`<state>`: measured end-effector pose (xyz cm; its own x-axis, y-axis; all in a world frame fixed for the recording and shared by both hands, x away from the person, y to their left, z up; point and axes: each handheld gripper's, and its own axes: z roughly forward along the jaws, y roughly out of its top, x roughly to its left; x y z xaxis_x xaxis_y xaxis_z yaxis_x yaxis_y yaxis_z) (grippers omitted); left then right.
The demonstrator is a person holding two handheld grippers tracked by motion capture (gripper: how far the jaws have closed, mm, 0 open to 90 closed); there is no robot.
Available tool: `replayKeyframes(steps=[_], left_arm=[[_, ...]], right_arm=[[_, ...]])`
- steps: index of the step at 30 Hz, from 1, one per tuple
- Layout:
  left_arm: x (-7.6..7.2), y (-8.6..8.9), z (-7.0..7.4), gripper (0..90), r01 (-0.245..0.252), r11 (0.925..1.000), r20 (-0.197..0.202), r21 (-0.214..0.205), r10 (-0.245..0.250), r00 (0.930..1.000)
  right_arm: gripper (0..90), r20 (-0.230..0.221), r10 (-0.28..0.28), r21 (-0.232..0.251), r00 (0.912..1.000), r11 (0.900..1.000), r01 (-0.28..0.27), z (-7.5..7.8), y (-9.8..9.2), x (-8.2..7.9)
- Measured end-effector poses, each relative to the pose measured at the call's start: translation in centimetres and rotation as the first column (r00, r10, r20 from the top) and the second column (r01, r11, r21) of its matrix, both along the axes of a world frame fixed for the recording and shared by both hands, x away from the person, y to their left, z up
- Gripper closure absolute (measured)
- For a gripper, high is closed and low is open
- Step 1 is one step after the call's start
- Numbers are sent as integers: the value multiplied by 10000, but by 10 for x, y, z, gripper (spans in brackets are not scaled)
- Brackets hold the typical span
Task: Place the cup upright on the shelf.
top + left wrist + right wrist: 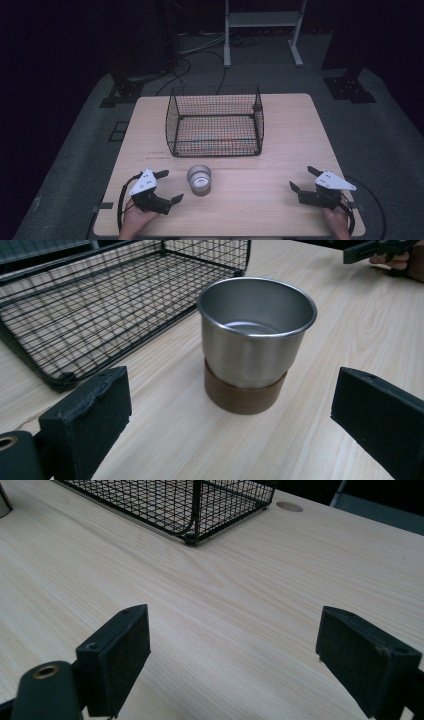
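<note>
- Dark room, grey floor, pale wooden table (280,200) under a dim light.
- Left gripper (167,186) low near the table's front edge, jaws spread wide, holding nothing.
- Straight ahead between those jaws in the left gripper view: steel cup (256,335), upright on a brown base, mouth up and seemingly empty, untouched.
- Just to the right of the left gripper in the high view, cup (199,179) close by; clearly the nearer hand for a grasp.
- Right gripper (301,180) well apart at the far right, jaws likewise spread over bare wood.
- Beyond the cup, wire basket (215,125) at table centre, open top, the likely destination.
</note>
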<state>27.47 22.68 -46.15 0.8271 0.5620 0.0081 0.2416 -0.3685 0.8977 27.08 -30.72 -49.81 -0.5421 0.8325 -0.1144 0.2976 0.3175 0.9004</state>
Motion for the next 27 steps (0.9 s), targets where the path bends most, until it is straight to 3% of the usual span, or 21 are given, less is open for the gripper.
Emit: replayKeyframes(steps=[9, 16, 27], left_arm=[[3, -9, 0, 17, 310, 9994, -116, 156, -308, 9995], [6, -20, 1, 18, 560, 9967, -169, 594, -551, 9983], [14, -33, -1, 18, 881, 9917, -402, 931, -847, 9956]], right_arm=[[134, -7, -19, 10, 10000, 10000, 19, 0, 0, 0], [134, -12, -66, 47, 10000, 10000, 66, 0, 0, 0], [132, -16, -90, 73, 10000, 9999, 90, 0, 0, 0]])
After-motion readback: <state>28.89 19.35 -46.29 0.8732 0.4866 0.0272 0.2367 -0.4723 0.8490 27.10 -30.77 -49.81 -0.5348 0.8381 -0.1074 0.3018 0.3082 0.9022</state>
